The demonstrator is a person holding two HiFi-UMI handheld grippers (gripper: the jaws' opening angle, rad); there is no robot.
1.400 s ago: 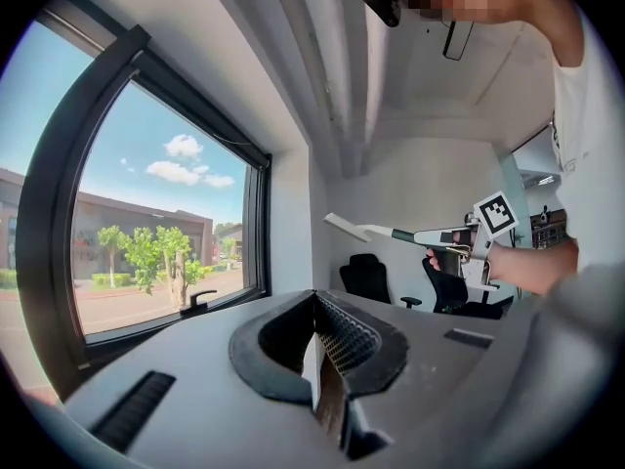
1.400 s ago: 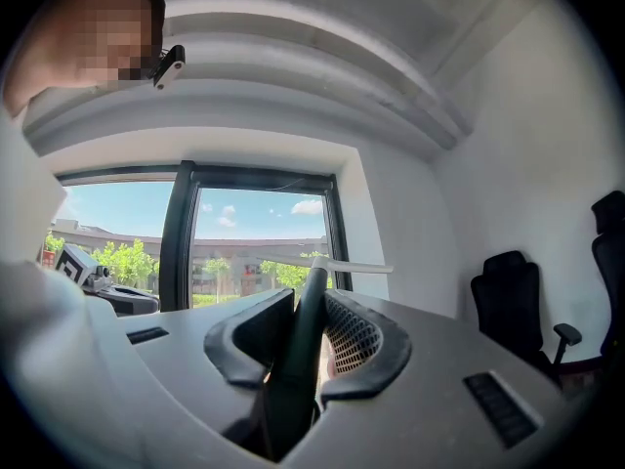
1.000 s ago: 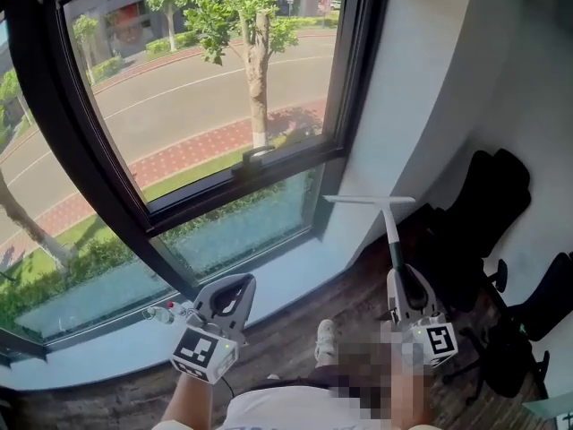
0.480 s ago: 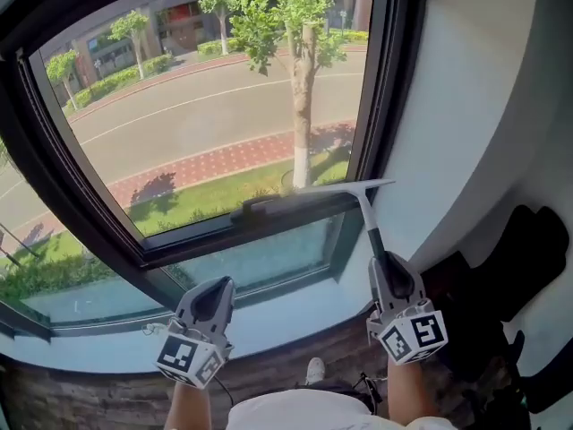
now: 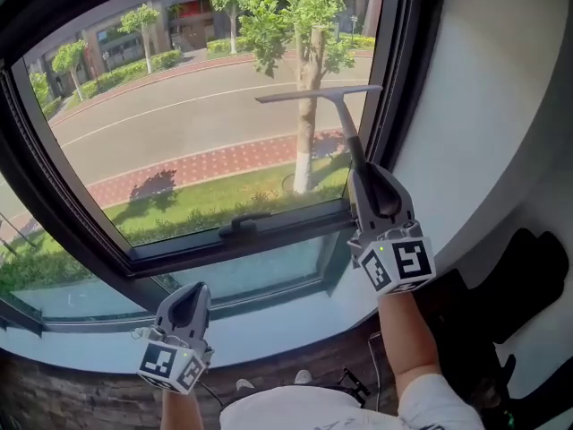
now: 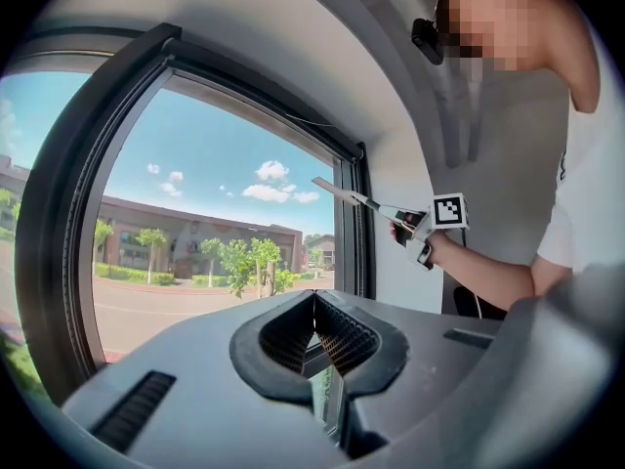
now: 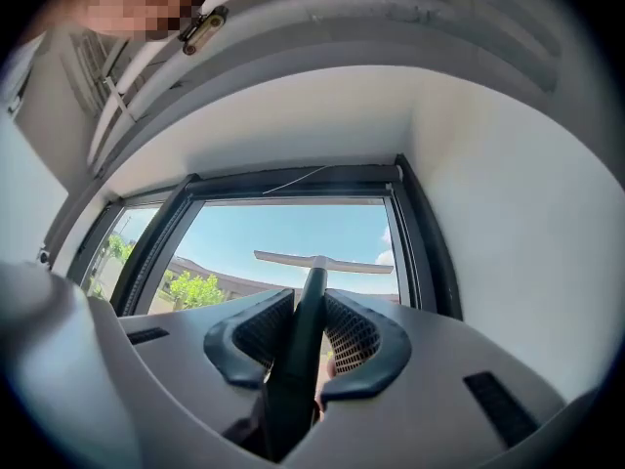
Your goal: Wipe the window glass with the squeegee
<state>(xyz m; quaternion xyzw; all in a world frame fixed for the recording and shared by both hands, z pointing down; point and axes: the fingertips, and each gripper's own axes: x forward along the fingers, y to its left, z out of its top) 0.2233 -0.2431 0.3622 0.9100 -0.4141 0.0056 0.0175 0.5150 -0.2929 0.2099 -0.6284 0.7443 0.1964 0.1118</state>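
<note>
Right gripper (image 5: 365, 176) is clamped on the squeegee (image 5: 315, 94), blade up at 12 o'clock. Left gripper (image 5: 185, 299) is closed on nothing, down at 7 o'clock.

Right gripper (image 5: 369, 176) is held high on an extended arm, jaws clamped on the squeegee (image 5: 343, 128) handle. Left gripper (image 5: 190, 296) is held low, jaws together.

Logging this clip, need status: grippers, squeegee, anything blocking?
Right gripper shut on squeegee. Blade high at glass, upper right; contact unclear. Left gripper shut, empty, held low. Nothing in the way.
</note>
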